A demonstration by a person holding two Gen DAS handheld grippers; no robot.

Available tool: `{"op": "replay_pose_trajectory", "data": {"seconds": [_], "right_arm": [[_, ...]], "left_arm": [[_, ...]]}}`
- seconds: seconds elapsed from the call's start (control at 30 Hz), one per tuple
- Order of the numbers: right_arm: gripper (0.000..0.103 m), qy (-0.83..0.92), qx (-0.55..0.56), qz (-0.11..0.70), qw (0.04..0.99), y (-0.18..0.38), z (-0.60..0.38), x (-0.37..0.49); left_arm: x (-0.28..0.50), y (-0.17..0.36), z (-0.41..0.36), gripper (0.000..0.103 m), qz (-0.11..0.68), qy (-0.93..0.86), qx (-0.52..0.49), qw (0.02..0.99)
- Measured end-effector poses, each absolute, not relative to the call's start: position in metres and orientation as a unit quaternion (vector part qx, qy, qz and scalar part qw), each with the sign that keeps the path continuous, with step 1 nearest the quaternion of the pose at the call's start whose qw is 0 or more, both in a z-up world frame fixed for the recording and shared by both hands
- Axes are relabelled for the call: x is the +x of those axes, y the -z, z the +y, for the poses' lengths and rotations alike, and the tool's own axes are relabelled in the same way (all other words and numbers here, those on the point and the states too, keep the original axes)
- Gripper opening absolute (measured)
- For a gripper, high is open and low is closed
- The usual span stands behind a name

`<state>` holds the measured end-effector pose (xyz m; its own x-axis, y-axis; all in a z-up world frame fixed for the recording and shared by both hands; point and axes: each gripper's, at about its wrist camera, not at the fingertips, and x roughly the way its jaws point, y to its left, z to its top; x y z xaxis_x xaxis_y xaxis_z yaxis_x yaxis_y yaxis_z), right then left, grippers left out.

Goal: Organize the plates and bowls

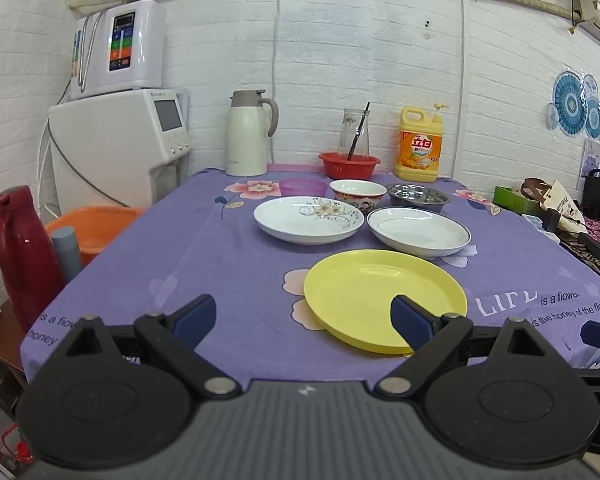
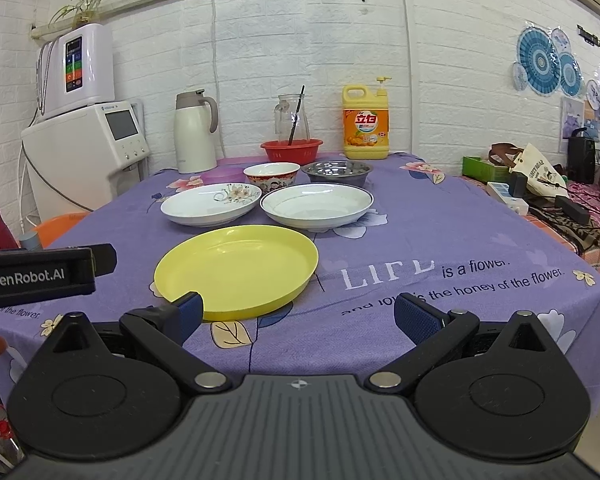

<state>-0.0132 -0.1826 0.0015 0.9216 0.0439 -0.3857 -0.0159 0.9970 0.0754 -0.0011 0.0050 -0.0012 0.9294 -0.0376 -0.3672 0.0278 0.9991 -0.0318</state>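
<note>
A yellow plate [image 1: 384,298] [image 2: 238,266] lies nearest on the purple tablecloth. Behind it lie a flowered white plate [image 1: 306,219] [image 2: 210,203] and a blue-rimmed white plate [image 1: 418,231] [image 2: 316,203]. Further back stand a purple bowl [image 1: 303,187] [image 2: 221,175], a patterned ceramic bowl [image 1: 358,194] [image 2: 272,174] and a steel bowl [image 1: 418,197] [image 2: 337,172]. My left gripper [image 1: 304,316] is open and empty at the table's near edge, its right finger over the yellow plate's rim. My right gripper [image 2: 298,312] is open and empty just short of the yellow plate.
At the back stand a cream thermos jug [image 1: 247,134], a red basket [image 1: 349,165], a glass jar [image 1: 354,132] and a yellow detergent bottle [image 1: 419,145]. White appliances [image 1: 120,136], a red flask [image 1: 22,252] and an orange basin [image 1: 96,228] are left; clutter [image 2: 540,188] is right.
</note>
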Motion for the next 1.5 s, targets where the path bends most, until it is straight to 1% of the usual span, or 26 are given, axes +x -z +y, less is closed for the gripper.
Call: {"op": "replay_pose_trajectory", "data": {"seconds": [0.6, 0.77, 0.97, 1.07, 1.23, 1.5], "right_arm": [[0.103, -0.021, 0.038, 0.202, 0.978, -0.002, -0.182, -0.010], [0.103, -0.018, 0.045, 0.199, 0.979, 0.005, -0.186, -0.009], [0.103, -0.043, 0.077, 0.235, 0.968, 0.027, -0.192, 0.012], [0.103, -0.063, 0.091, 0.246, 0.963, 0.024, -0.194, 0.027], [0.103, -0.058, 0.058, 0.249, 0.965, 0.012, -0.189, 0.057], [0.103, -0.073, 0.024, 0.308, 0.948, 0.024, -0.182, 0.126]], "left_arm": [[0.009, 0.003, 0.002, 0.093, 0.199, 0.019, -0.013, 0.980], [0.020, 0.011, 0.002, 0.093, 0.197, 0.027, -0.010, 0.980], [0.050, 0.027, 0.004, 0.093, 0.230, 0.040, -0.017, 0.972], [0.071, 0.028, 0.009, 0.093, 0.249, 0.044, -0.023, 0.967], [0.108, 0.018, 0.018, 0.093, 0.267, 0.041, -0.030, 0.962], [0.169, 0.031, 0.020, 0.092, 0.325, 0.070, -0.041, 0.942]]}}
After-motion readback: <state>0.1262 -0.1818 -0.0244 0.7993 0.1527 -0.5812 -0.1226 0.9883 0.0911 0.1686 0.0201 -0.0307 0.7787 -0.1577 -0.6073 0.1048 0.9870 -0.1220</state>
